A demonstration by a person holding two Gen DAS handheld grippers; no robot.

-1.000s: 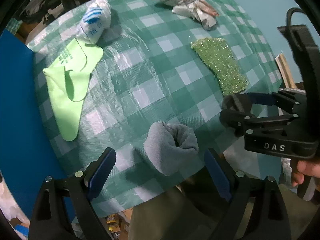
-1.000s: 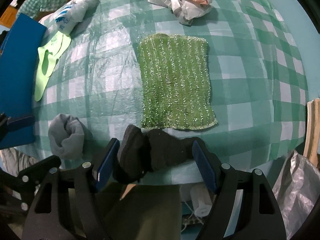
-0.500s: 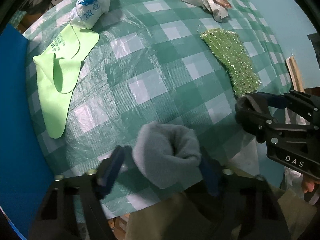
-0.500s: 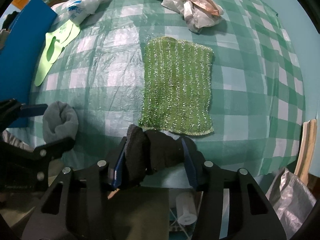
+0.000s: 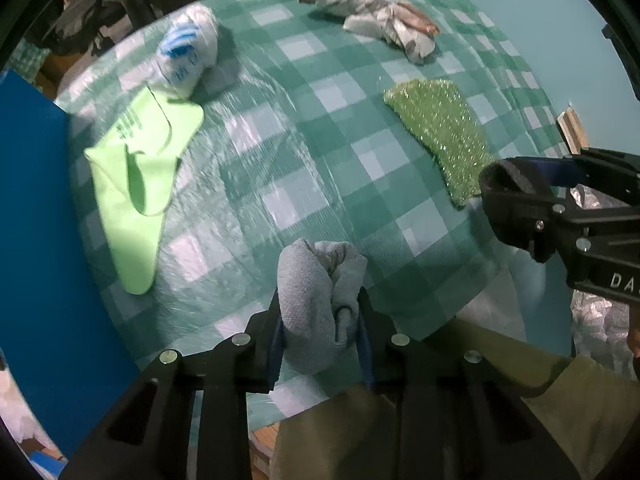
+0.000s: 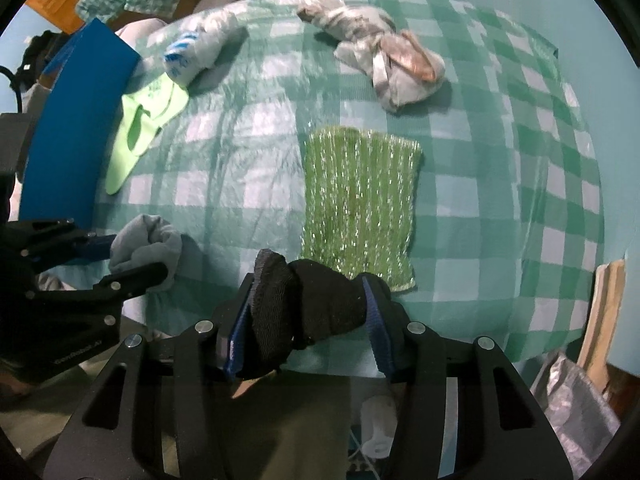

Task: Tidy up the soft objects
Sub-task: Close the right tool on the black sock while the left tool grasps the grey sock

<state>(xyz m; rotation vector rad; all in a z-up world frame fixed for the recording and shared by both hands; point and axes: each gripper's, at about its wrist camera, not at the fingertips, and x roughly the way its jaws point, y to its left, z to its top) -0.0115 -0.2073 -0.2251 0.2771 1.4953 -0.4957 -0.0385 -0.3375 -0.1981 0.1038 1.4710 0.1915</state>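
Note:
My left gripper point(image 5: 320, 316) is shut on a rolled grey sock point(image 5: 320, 292) at the near edge of the round table with the green checked cloth point(image 5: 304, 128). My right gripper point(image 6: 308, 312) is shut on a rolled black sock point(image 6: 308, 304), also at the near edge. In the right wrist view the left gripper and grey sock point(image 6: 144, 248) show at the left. In the left wrist view the right gripper with the black sock point(image 5: 512, 180) shows at the right.
A sparkly green cloth point(image 6: 356, 208) lies just beyond the black sock. A light green cloth point(image 5: 136, 176) and a white-blue plastic bag point(image 5: 188, 56) lie at the left. A crumpled grey-white bundle point(image 6: 380, 64) lies at the far side. A blue board point(image 5: 36, 216) stands at the table's left.
Both grippers have closed: the left on the grey sock, the right on the black sock. Both cameras have shifted slightly at the table's near edge.

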